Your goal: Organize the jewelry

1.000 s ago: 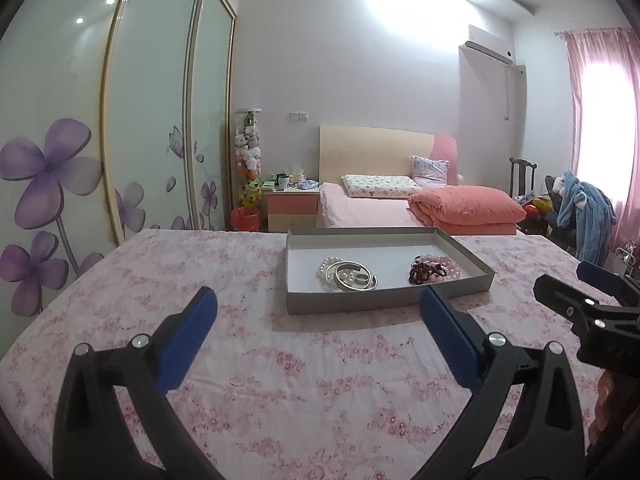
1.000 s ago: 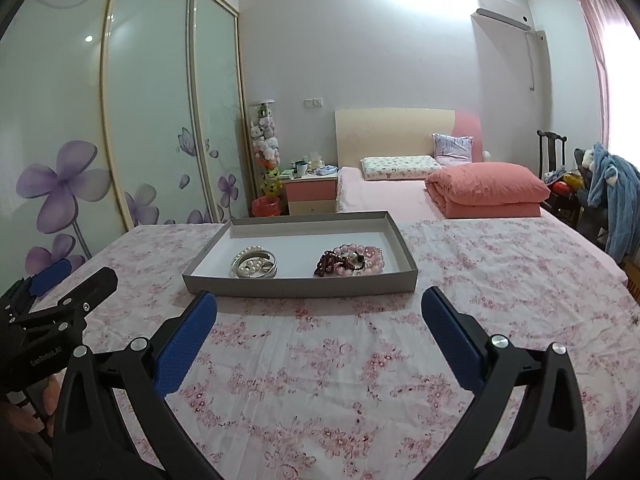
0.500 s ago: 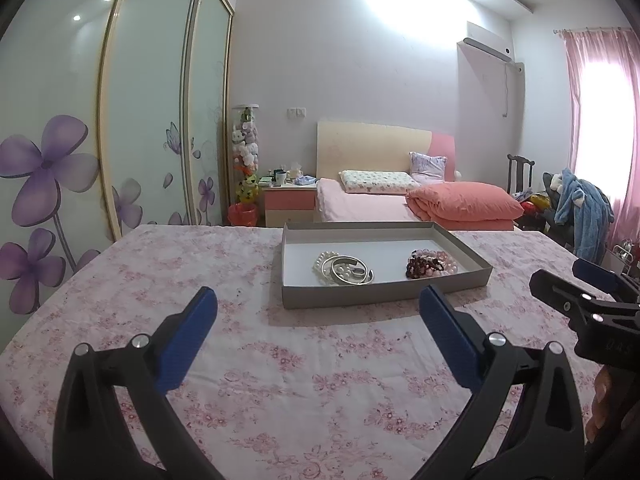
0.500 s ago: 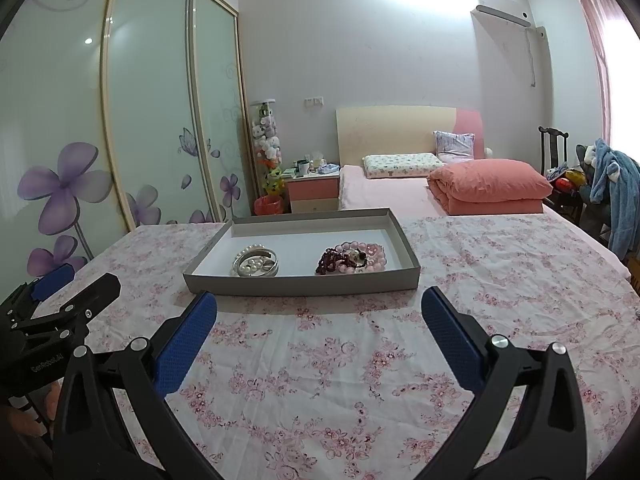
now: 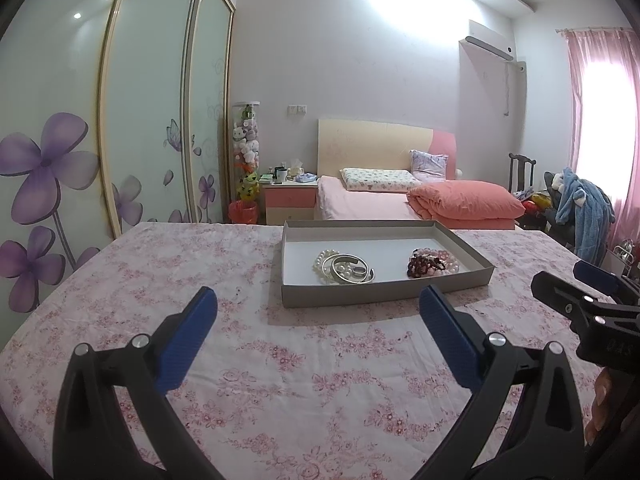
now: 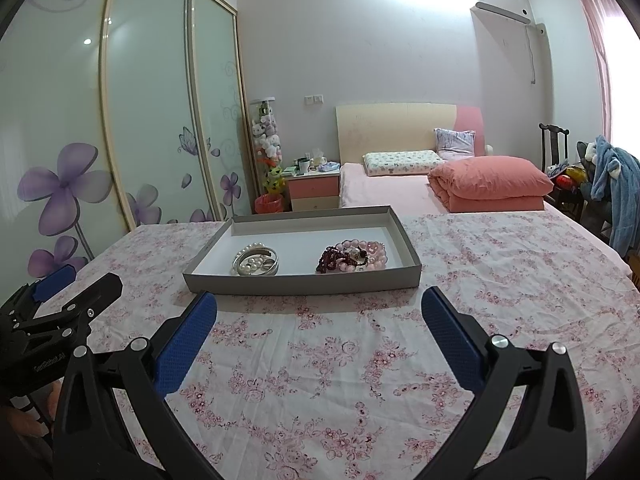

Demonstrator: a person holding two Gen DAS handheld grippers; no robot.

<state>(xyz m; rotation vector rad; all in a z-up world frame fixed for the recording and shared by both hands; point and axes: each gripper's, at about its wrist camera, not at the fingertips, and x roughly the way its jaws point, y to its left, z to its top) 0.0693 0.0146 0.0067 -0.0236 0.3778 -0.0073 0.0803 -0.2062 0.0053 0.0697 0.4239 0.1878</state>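
We've got a desk (image 5: 280,360) w/ a soft floral cloth, wrinkled, so anything set on it can snag. On it sits a shallow grey cardboard tray (image 6: 304,282), well ahead of both grippers. Inside, two heaps lie apart: pearls & silver bangles (image 6: 256,261) on the left, pink & dark-red bead strands (image 6: 354,258) on the right. That fits jewelry already sorted or about to be. Left gripper (image 5: 318,314) & right gripper (image 6: 319,314) both hold nothing, fingers spread wide. If we reach in, come over the low wall, pinch one smooth, slippery hoop, not the tangle.
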